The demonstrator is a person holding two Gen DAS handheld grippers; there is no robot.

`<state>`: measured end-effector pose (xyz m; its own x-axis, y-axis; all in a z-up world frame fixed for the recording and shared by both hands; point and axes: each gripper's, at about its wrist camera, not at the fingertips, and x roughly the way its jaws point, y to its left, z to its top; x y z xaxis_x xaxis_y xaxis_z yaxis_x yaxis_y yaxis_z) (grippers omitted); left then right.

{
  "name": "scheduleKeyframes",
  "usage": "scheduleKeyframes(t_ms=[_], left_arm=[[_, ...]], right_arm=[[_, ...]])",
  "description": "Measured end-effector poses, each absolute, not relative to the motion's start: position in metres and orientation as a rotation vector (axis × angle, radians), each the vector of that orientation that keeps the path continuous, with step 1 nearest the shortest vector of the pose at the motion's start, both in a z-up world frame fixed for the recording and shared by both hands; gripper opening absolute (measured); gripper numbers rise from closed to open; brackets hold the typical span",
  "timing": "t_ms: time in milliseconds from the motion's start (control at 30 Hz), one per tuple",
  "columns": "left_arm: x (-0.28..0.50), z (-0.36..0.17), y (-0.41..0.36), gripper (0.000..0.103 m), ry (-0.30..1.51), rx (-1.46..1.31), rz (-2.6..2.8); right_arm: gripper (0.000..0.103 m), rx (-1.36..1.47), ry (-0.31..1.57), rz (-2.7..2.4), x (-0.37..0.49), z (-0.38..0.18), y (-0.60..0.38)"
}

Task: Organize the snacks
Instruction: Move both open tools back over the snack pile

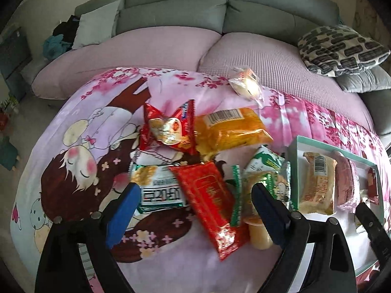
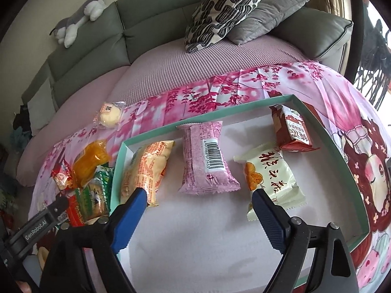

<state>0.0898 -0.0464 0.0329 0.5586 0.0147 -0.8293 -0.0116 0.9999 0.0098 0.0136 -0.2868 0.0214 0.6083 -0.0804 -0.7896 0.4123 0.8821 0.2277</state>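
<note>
Both the left tongs (image 1: 195, 195) and right tongs (image 2: 199, 197) hang released, the left over overlapping loose snacks where the red packet (image 1: 210, 202) beside the box (image 2: 207, 118) could drag the jelly cup (image 1: 260, 234).

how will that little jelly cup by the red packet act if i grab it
The jelly cup lies tipped on its side against the long red packet, so a push would probably roll it. Its smooth, clear plastic wall looks slippery and thin, so the jaws may squeeze it out or dent it. It is small, but looks filled, so likely heavy for its size.
</note>
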Motion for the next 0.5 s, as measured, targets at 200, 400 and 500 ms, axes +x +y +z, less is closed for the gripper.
scheduleKeyframes(t_ms=[200, 400, 500], left_arm=[[0.085, 0.033, -0.031, 0.095, 0.951, -0.009, 0.035], [0.082, 0.029, -0.02, 0.099, 0.932, -0.004, 0.056], [0.082, 0.029, -0.013, 0.099, 0.936, -0.018, 0.063]], right_arm=[[0.103, 0.421, 0.828, -0.302, 0.01, 0.03, -0.281], [0.103, 0.405, 0.805, -0.281, 0.01, 0.032, -0.271], [0.103, 0.4, 0.812, -0.256, 0.013, 0.03, -0.265]])
